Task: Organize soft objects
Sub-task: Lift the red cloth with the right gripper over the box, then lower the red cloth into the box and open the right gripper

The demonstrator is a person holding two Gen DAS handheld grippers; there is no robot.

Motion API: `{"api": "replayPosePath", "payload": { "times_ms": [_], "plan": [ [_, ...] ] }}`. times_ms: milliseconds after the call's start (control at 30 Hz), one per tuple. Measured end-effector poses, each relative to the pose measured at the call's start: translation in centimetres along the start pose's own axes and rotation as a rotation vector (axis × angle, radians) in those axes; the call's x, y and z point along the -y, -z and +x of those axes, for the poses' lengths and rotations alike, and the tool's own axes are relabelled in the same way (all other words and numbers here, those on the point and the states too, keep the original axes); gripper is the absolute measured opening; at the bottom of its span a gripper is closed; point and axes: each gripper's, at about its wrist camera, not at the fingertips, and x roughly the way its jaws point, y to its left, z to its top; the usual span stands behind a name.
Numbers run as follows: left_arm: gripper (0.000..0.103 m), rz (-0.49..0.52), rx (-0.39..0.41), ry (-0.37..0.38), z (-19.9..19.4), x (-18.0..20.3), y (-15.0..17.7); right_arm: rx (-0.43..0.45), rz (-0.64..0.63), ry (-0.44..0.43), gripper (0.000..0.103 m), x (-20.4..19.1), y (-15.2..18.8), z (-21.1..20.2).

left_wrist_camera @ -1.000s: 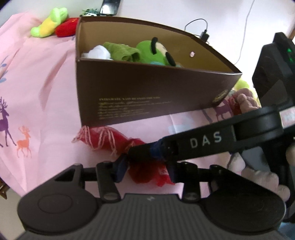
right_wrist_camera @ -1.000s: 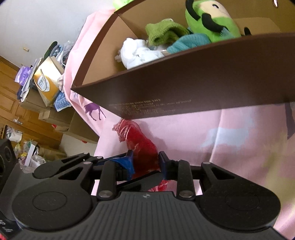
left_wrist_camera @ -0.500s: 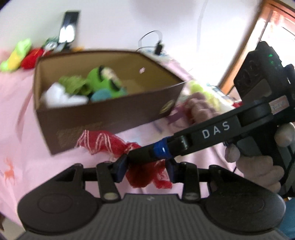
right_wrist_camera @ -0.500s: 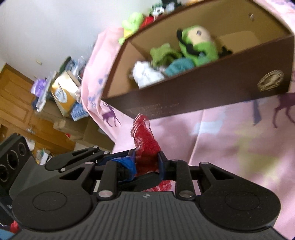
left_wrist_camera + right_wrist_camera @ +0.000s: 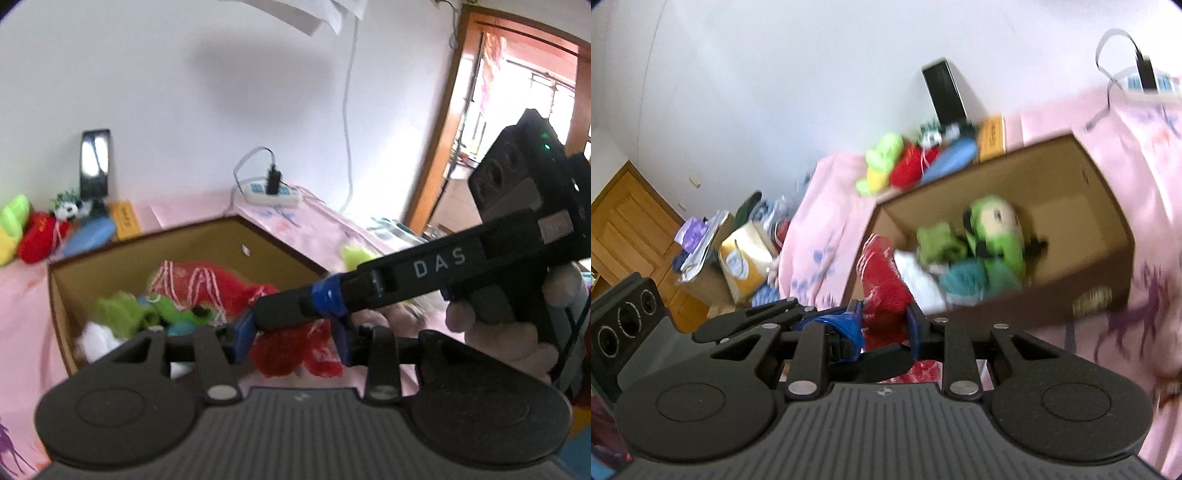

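Left wrist view: left gripper (image 5: 291,341) and right gripper (image 5: 884,323) both clamped on 1 red cloth (image 5: 295,354); cloth held above brown box (image 5: 1008,314) near its front edge.

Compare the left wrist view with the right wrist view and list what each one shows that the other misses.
Only the left wrist view: a doorway and the hand holding the right gripper. Only the right wrist view: a wooden door and a cluttered pile beside the bed. Both: the red cloth gripped by both grippers, and the brown box of toys.
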Motion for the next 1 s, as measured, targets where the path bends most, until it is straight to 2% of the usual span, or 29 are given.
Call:
{"api": "replayPosePath", "payload": {
  "times_ms": [167, 300, 667, 800, 867, 1000],
  "plan": [
    [0.037, -0.029, 0.01, -0.049, 1.6, -3.1, -1.5, 0.04, -0.031, -0.001, 0.008, 0.2, -2.4, 3.1],
    [0.037, -0.075, -0.02, -0.072, 3.5, -6.1, -1.7, 0.044, -0.061, 0.025, 0.008, 0.6, -3.4, 5.6],
    [0.038, -0.166, -0.155, -0.185, 8.0, -10.4, 0.2, -0.037, -0.091, 0.111, 0.008, 2.1, -3.2, 12.2],
    [0.056, -0.178, -0.177, -0.233, 8.6, -10.8, 0.3, -0.057, -0.083, 0.154, 0.013, 2.6, -3.2, 13.2],
    [0.061, -0.184, -0.183, -0.258, 8.6, -10.8, 0.2, -0.06, -0.074, 0.154, 0.013, 2.7, -3.3, 13.1],
    [0.063, -0.215, -0.197, -0.301, 7.8, -10.8, -0.5, -0.047, -0.082, 0.161, 0.013, 2.3, -3.7, 12.1]
  ]
}}
